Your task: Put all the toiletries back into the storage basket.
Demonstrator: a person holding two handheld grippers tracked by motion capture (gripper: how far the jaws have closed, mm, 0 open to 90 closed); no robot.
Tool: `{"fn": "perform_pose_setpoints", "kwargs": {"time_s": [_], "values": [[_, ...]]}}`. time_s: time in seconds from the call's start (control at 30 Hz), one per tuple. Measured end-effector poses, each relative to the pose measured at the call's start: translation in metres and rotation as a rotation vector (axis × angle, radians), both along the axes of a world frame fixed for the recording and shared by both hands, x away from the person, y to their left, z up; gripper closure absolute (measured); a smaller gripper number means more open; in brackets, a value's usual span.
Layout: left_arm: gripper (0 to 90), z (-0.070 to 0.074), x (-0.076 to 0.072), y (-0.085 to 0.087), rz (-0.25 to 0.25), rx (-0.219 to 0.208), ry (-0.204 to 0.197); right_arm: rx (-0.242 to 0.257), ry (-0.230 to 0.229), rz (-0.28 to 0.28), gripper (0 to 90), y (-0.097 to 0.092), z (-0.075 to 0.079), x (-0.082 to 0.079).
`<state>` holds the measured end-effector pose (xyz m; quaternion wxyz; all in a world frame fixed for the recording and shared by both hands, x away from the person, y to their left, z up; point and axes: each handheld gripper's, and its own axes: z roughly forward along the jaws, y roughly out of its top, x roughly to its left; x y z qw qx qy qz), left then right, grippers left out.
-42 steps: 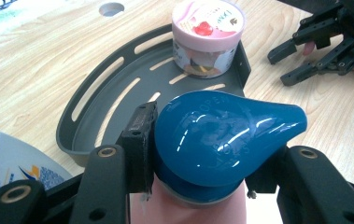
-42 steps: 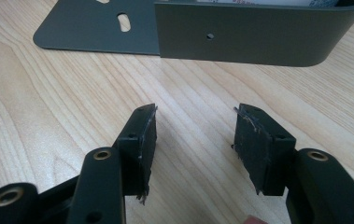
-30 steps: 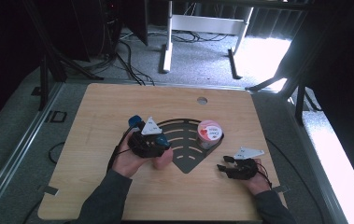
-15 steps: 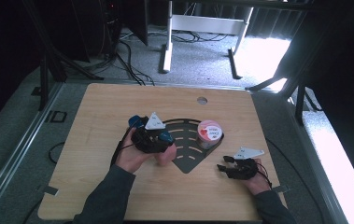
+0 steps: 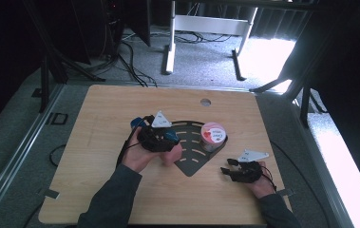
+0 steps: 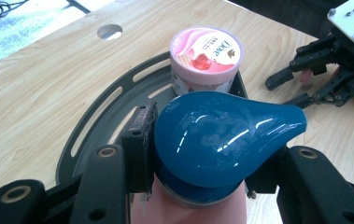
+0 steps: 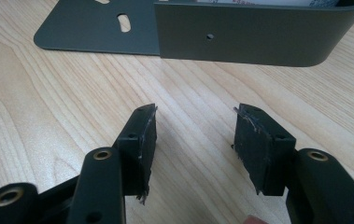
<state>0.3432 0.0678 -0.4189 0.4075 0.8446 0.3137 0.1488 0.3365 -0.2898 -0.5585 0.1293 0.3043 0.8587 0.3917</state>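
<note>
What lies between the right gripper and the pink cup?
In the right gripper view, bare wooden table lies before the open right gripper, then the dark rack wall; the pink cup stands behind it in the high view.

The wooden bench (image 5: pixel 120 109) stands on a grey carpet floor (image 5: pixel 206 57). Behind it is a white frame (image 5: pixel 206 23) and black cables (image 5: pixel 130 52). Bright light (image 5: pixel 268 57) falls on the floor at the right; the far corners are dark.

Left gripper (image 5: pixel 168 137) edged right — bottle (image 6: pixel 221 135) nearer tub (image 6: pixel 206 58).
</note>
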Motion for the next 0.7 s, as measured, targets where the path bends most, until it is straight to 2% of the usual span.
{"fn": "perform_pose_setpoints", "kwargs": {"time_s": [0.47,0.7], "values": [[52.9,-0.003,0.008,-0.012,0.003,0.004,0.002,0.004,0.005,-0.002,48.4,0.000,0.000,0.000],[52.9,-0.004,0.011,-0.018,0.024,0.018,-0.020,0.004,0.004,-0.002,48.4,0.000,0.000,0.000]]}}
